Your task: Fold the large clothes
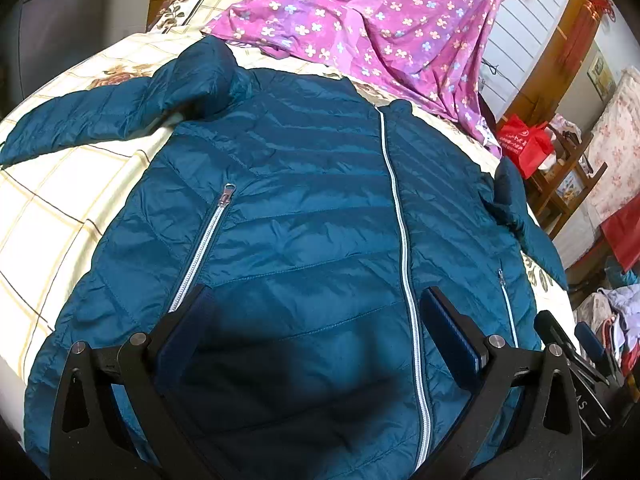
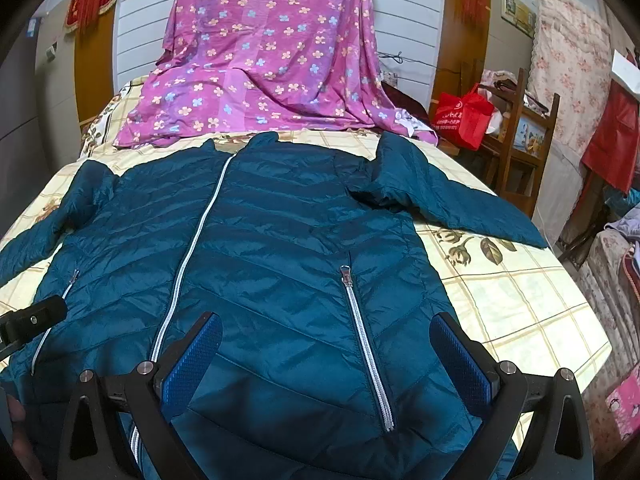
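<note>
**Teal puffer jacket spread flat on the bed, both grippers above its hem**

A bed covered with a cream checked sheet (image 2: pixel 520 300) printed with brown flowers fills both views, and the teal quilted jacket (image 2: pixel 280 240) lies front-up across it, hem toward the cameras, collar toward the far wall.

Nearest the jacket's hem, the left gripper (image 1: pixel 316 332) hangs over the lower front, its jaws spread wide with nothing between them, the dark blue pads (image 1: pixel 452 332) standing either side of the main zipper (image 1: pixel 400 216). Its shadow falls on the fabric below. The right gripper (image 2: pixel 328 352) is over the other half of the hem, jaws likewise spread and empty, its bright blue ribbed pads (image 2: pixel 192 356) flanking the pocket zipper (image 2: pixel 364 340). In the right wrist view, the black tip of the left gripper juts in at the left edge, and a bit of a hand (image 2: pixel 16 432) shows at the lower left corner.

Up from the hem, the white-taped main zipper is closed up to the collar. One sleeve (image 2: pixel 452 204) stretches out over the sheet on the right; the other sleeve (image 1: pixel 80 120) reaches out on the left.

Beyond the jacket's collar, a purple flowered cloth (image 2: pixel 272 60) drapes down from the white panelled wall onto the bed. Right of the jacket, off the bed, a red bag (image 2: pixel 464 120) with white printing too small to read sits on a wooden shelf unit (image 2: pixel 520 144), and a floral fabric (image 2: pixel 568 60) hangs behind it.
</note>
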### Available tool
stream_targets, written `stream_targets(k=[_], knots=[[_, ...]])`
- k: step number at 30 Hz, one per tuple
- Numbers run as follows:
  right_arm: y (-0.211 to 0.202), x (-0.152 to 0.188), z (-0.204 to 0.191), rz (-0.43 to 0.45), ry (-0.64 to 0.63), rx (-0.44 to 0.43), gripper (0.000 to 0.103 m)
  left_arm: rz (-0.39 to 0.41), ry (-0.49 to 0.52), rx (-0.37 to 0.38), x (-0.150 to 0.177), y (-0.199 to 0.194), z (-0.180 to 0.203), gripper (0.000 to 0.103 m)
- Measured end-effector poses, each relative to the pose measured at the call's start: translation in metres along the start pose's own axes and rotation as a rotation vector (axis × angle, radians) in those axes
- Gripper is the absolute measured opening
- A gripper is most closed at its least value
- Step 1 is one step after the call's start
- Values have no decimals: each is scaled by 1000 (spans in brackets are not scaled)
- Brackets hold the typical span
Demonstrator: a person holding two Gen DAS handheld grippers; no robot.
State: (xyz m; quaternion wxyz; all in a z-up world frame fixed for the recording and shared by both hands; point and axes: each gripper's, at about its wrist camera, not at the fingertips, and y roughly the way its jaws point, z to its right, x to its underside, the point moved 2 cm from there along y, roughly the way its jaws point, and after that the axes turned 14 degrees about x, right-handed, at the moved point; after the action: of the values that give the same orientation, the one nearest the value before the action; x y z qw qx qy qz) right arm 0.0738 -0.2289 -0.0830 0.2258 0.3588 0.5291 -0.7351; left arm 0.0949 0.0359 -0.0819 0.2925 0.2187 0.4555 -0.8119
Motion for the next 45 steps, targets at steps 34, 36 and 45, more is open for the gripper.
stream_targets(k=[34, 36, 45], knots=[[1, 1, -1, -6, -22, 13, 103, -6, -26, 2, 1, 2, -1, 102], [1, 1, -2, -5, -27, 16, 103, -5, -30, 3, 1, 1, -1, 102], [1, 2, -3, -5, -28, 17, 103, -6, -35, 5, 1, 1, -2, 102]])
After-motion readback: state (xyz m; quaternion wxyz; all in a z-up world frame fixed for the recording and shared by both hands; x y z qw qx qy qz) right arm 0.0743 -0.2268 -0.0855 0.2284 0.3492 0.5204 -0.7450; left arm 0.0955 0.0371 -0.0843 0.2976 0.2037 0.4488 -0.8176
